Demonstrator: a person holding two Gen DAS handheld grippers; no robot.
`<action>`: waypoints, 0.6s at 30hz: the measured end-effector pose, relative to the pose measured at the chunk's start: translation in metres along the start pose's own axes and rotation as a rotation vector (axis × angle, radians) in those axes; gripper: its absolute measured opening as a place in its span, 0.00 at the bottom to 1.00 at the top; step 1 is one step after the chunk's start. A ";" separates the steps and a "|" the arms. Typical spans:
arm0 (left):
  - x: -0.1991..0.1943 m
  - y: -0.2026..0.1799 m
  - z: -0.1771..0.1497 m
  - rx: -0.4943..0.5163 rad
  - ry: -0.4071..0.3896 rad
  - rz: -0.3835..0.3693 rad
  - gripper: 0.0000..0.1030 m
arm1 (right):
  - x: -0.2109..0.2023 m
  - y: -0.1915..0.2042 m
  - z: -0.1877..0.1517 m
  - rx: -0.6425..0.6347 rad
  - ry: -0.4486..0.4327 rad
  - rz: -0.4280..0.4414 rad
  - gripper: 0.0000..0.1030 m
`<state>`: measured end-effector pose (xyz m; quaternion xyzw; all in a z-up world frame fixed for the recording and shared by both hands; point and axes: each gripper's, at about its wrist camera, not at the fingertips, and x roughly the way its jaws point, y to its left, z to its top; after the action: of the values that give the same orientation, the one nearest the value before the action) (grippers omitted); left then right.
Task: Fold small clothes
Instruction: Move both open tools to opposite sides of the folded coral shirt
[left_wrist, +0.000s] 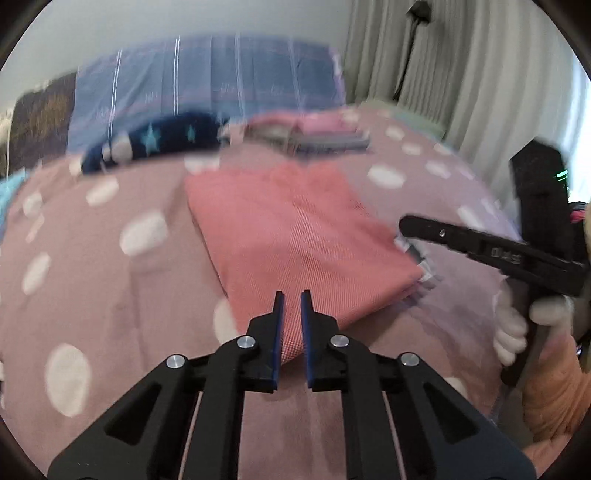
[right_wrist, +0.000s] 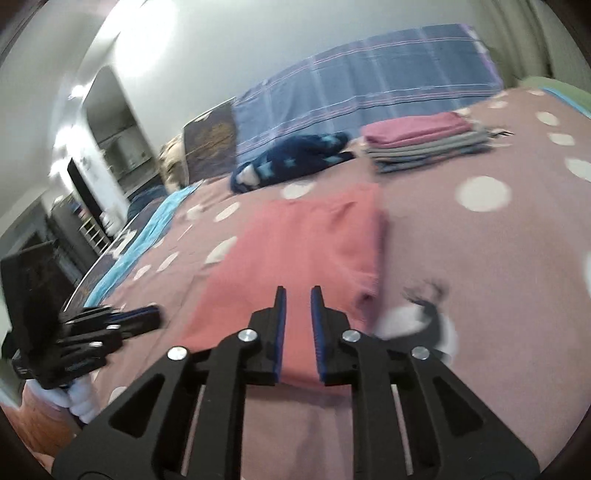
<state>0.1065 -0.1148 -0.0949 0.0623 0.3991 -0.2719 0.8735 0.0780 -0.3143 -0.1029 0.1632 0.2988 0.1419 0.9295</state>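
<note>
Lying folded just ahead of each hand-held gripper — coral garment — both slightly apart, empty.

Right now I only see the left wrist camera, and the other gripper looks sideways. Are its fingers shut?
Observer: No. In the right wrist view the right gripper has its fingers slightly apart above the near edge of the pink-red garment, pinching nothing.
Child: And that blurry pile at the back?
Observer: It is a folded stack, with a pink piece on top and grey ones beneath.
</note>
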 end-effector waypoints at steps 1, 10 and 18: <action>0.017 0.002 -0.005 -0.009 0.060 0.021 0.10 | 0.007 0.001 -0.001 -0.006 0.021 -0.015 0.15; -0.001 0.005 -0.007 0.005 0.013 -0.062 0.10 | 0.037 -0.018 -0.003 0.027 0.185 -0.106 0.13; 0.042 0.025 0.050 -0.021 -0.028 -0.045 0.24 | 0.053 -0.008 0.070 -0.127 0.109 -0.061 0.23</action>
<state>0.1750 -0.1273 -0.0945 0.0403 0.3907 -0.2882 0.8733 0.1624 -0.3177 -0.0793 0.0868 0.3441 0.1410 0.9242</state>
